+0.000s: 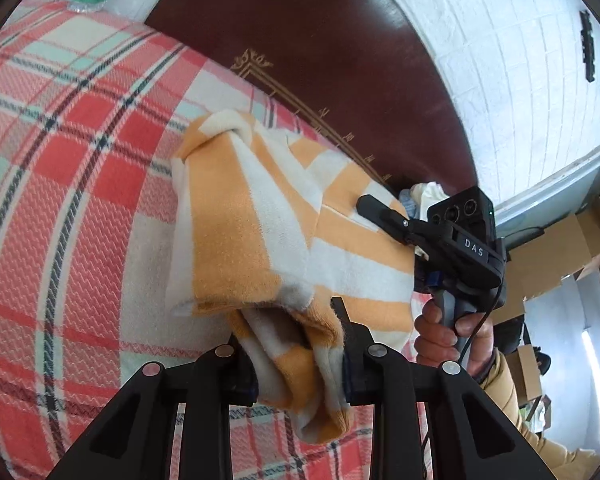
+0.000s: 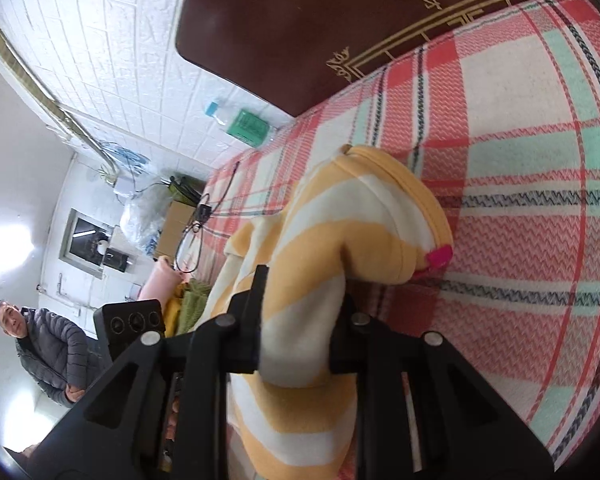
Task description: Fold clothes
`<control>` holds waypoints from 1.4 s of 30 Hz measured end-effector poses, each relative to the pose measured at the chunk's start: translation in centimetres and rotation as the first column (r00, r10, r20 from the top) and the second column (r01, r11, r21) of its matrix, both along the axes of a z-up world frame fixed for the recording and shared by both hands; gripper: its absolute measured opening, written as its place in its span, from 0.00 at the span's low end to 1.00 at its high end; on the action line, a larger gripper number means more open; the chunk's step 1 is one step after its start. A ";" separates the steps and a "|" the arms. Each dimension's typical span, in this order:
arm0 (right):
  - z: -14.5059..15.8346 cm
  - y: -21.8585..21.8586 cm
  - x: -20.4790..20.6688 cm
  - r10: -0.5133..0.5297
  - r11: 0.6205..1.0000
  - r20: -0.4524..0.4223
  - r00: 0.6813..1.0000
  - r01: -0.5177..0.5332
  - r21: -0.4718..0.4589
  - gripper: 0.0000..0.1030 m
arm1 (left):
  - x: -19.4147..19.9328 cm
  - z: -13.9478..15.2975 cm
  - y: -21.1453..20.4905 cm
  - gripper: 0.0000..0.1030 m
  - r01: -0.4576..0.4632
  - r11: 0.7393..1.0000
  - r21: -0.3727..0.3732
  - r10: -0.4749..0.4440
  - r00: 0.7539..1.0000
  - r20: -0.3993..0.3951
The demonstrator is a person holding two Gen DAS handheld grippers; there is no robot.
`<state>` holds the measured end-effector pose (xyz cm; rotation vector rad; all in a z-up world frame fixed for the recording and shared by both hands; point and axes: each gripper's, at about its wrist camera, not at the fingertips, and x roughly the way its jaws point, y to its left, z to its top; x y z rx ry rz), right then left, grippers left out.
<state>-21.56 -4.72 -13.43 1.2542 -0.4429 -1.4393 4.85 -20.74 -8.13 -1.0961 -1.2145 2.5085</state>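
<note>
Item: striped garment [image 1: 260, 216], orange and white, fleecy, being held up over the plaid blanket [image 1: 60, 200] of the bed.
Left gripper [image 1: 296, 360]: jaws are pinching a thick gathered bunch of the garment between them.
Right gripper [image 2: 296, 332]: jaws are pinching another bunched part of the same garment; the cloth is draping forward over them.
Position: the garment is hanging between the two grippers, lifted mostly clear of the blanket, in front of the dark brown headboard [image 1: 320, 40].
Handling: judged soft, light and limp; it is sagging wherever it is unsupported and will not hold a crease by itself. Not fragile; the nap looks grippy rather than slippery.
Where to hold: likely best at hems or corners, single layers rather than wads, so that edges can be lined up flat.
Left wrist view only: the right gripper seen from outside, its finger [image 1: 380, 212] lying on the cloth, and the hand [image 1: 444, 332] gripping its handle.
Right wrist view only: a trimmed opening with a pink tag [image 2: 440, 258], a bystander [image 2: 48, 348], a green-labelled bottle [image 2: 244, 124].
</note>
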 end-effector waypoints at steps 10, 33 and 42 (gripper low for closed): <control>7.3 -3.8 0.9 0.037 0.989 -0.092 0.995 -0.050 -0.140 0.24 | 1.1 6.6 -3.3 0.27 -0.083 0.988 -0.134 0.066 0.990 -0.125; 3.1 -25.1 -0.1 0.149 0.986 -0.119 0.982 -0.157 -0.057 0.23 | 1.8 3.7 -18.8 0.27 -0.447 0.829 -0.337 0.471 0.882 -0.012; -3.5 -26.4 -0.6 0.143 0.986 -0.085 0.986 -0.135 0.094 0.24 | -0.3 -0.6 -19.4 0.25 -0.433 0.778 -0.455 0.534 0.838 0.115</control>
